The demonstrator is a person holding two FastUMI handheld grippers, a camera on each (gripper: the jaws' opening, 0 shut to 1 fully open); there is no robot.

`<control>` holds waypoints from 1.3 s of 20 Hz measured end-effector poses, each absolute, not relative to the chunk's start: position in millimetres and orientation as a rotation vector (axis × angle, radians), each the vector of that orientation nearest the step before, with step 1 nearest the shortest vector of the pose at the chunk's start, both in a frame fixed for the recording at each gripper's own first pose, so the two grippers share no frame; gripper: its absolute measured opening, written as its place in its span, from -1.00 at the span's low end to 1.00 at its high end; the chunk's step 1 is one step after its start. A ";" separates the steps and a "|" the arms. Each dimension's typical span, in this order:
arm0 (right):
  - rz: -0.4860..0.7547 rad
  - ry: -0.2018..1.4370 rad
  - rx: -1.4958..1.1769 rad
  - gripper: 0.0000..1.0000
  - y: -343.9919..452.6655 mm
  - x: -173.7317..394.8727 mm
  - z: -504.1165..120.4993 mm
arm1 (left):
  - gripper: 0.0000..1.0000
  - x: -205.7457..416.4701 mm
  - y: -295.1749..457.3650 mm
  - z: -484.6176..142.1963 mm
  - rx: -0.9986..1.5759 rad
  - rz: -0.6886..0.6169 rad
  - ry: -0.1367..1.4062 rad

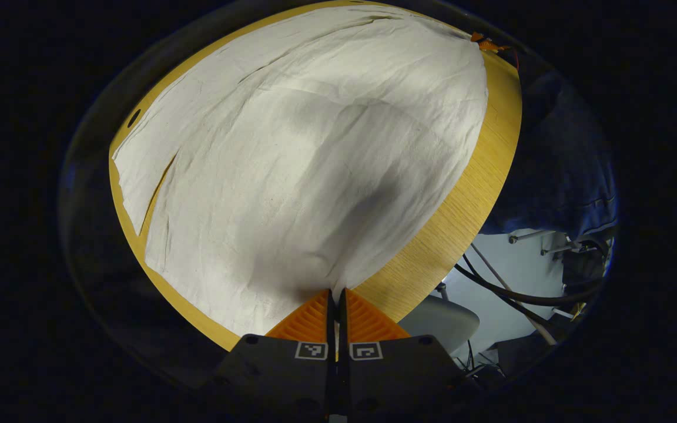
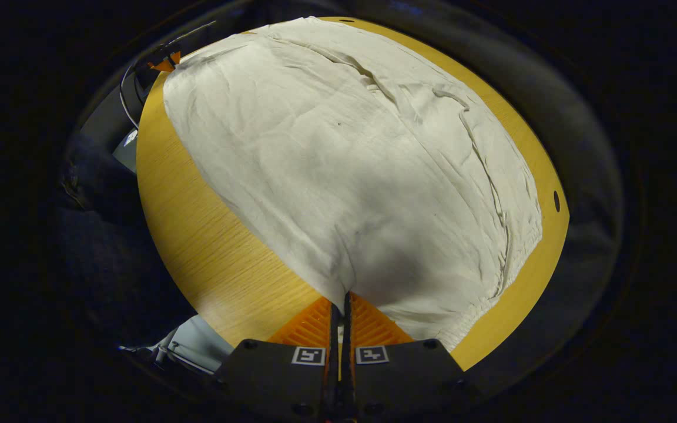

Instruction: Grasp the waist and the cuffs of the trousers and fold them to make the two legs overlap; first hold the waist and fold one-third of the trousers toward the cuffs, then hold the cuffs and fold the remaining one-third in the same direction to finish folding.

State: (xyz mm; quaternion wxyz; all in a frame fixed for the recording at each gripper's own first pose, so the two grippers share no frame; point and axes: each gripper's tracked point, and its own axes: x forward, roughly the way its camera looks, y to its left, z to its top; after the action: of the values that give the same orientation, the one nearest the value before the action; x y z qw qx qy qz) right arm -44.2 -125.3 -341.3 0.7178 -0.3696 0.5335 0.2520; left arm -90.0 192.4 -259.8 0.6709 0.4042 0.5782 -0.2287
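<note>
Pale trousers (image 1: pixel 291 170) are spread across a wooden table (image 1: pixel 450 235). In the left gripper view, the far cuffs are cut off at the table edge. The left gripper (image 1: pixel 336 294) is pinched tight on the near fabric edge. In the right gripper view, the right gripper (image 2: pixel 343 301) is clamped on the gathered waist edge, low over the table.

Matt, creased woven cloth trousers (image 1: pixel 315 164), smooth wood-grain table (image 1: pixel 462 217)

Lab booth: wooden table (image 1: pixel 462 223), floor cables (image 1: pixel 509 291).
</note>
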 end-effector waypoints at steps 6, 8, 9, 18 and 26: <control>0.509 1.188 -0.803 -0.94 -124.5 -48.1 -330.9 | -1.00 -90.0 202.2 -255.9 1.016 -0.563 1.341; 0.478 1.159 -0.758 -0.94 -119.0 -41.8 -312.7 | -1.00 -79.3 204.2 -243.2 1.074 -0.585 1.320; 0.462 1.144 -0.748 -0.94 -117.3 -38.6 -301.9 | -1.00 -70.6 205.7 -233.6 1.089 -0.591 1.302; 0.308 0.989 -0.772 -0.94 -113.4 11.6 -222.7 | -1.00 51.1 233.2 -91.8 1.309 -0.440 1.017; 0.307 1.005 -0.740 -0.94 -109.2 8.3 -234.2 | -1.00 22.8 196.8 -142.8 1.188 -0.555 0.960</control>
State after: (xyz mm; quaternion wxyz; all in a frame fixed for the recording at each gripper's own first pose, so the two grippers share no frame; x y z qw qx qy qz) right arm 8.3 -109.2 -234.2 0.8004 -0.3452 0.4687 0.1431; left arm 22.8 196.8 -142.8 0.6875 0.5309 0.4289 -0.2479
